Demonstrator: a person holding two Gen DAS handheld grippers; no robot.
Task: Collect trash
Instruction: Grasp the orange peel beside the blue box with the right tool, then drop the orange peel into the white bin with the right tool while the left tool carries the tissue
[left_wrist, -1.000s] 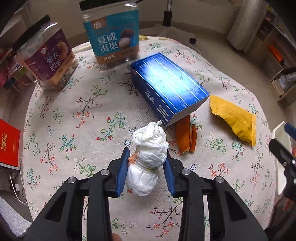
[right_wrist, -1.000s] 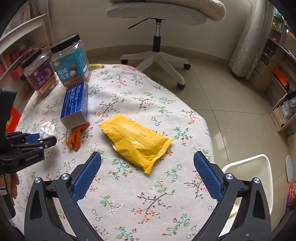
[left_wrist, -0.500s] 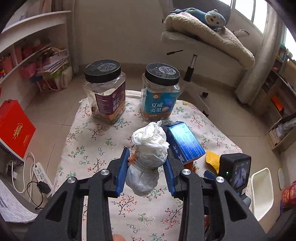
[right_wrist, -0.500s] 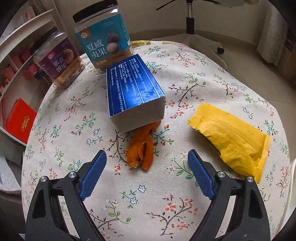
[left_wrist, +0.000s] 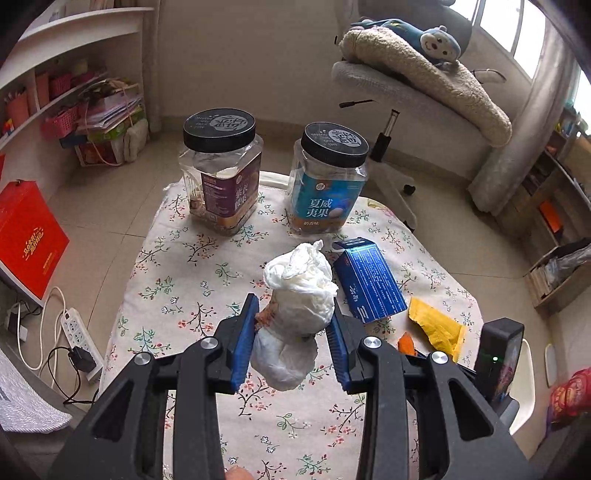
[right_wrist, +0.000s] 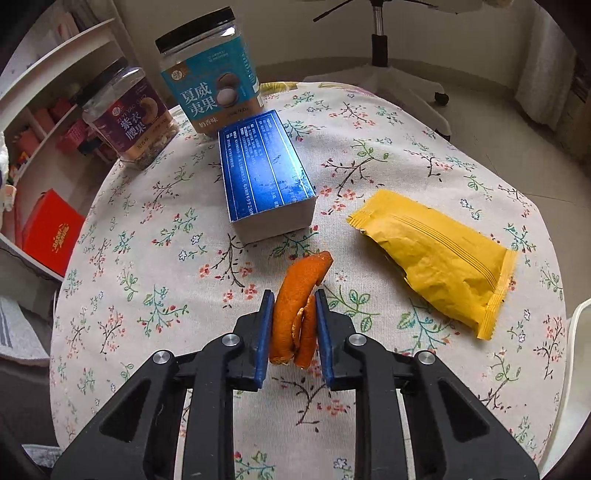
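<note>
Since a second ago the left gripper (left_wrist: 291, 325) has lifted the tissue wad (left_wrist: 297, 310) high over the worktop (right_wrist: 155, 236), and the right gripper (right_wrist: 293, 325) has moved from the yellow wrapper (right_wrist: 439, 254) to the orange peel (right_wrist: 299, 306). Two black-lidded jars stand at the back: one teal (right_wrist: 212, 70) reading 夏威夷果, one purple (right_wrist: 129, 118) reading 紫衣腰果. One blue box (right_wrist: 264, 173) carries fine print too small to read. Left jaws are clamped on the tissue wad, held partly apart by its bulk. Right jaws are pressed nearly together on the peel, just above the cloth.
</note>
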